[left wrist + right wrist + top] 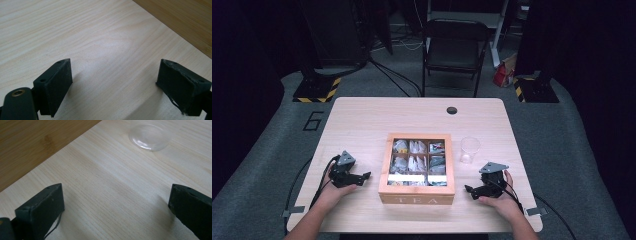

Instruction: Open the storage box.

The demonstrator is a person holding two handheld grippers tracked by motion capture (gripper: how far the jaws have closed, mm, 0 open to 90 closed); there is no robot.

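The little bags inside my wooden tea box (417, 192) in the middle of the table (362, 120) are too small to make out, and my left hand-held gripper (364, 176) and right hand-held gripper (468, 190) rest wide open and empty beside it, near a clear cup (470, 149).

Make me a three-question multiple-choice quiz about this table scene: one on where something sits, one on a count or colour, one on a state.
1. Where does the clear plastic cup stand?
A. right of the wooden tea box
B. inside the box
C. at the table's left edge

2. How many grippers rest on the table?
A. one
B. two
C. three

3. How do the jaws of the left gripper and right gripper stand?
A. clamped on a tea bag
B. shut, empty
C. open, empty

Answers: 1 A, the cup stands just beside the box's right wall. 2 B, one lies in each hand. 3 C, bare tabletop shows between both pairs of jaws.
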